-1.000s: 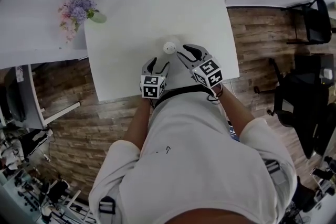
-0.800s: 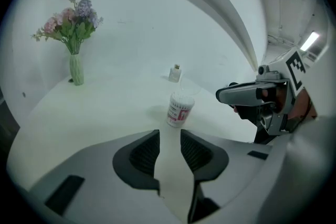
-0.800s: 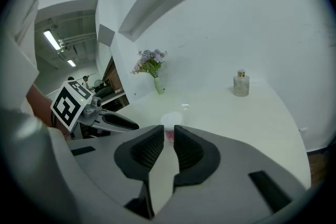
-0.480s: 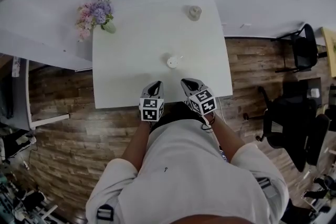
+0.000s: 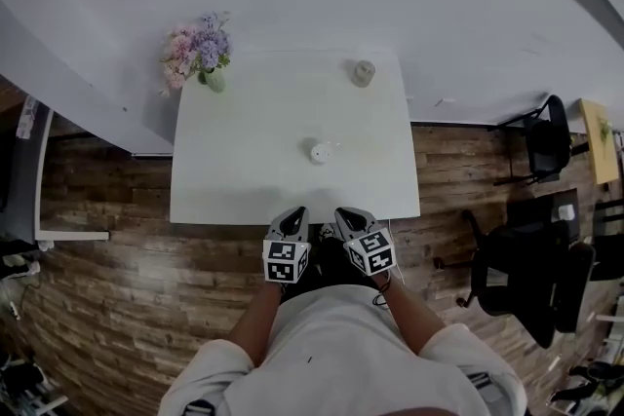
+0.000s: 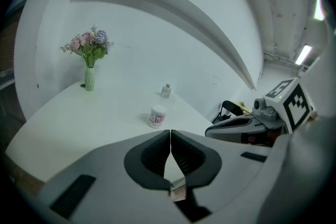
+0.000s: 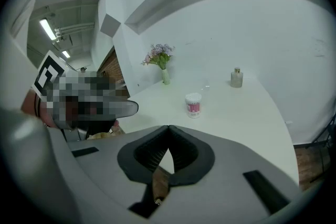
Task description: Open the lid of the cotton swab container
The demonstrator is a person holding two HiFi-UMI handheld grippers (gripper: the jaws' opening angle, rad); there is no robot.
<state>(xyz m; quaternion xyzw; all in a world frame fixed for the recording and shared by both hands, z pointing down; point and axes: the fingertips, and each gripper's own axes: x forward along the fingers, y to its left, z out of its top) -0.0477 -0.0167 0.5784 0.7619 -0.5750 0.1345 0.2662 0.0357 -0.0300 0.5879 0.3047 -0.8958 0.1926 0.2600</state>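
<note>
Both claws have pulled back off the white bench since a second ago. In the head view your left claw and right claw sit side by side at its near edge, above the wooden floor. The cotton swab container stands mid-bench, well apart from them. In the left gripper view your jaws, just closed, are pressed together on nothing, and the container shows a pink label. In the right gripper view the jaws are likewise together, with white swab tips at the container's top.
</note>
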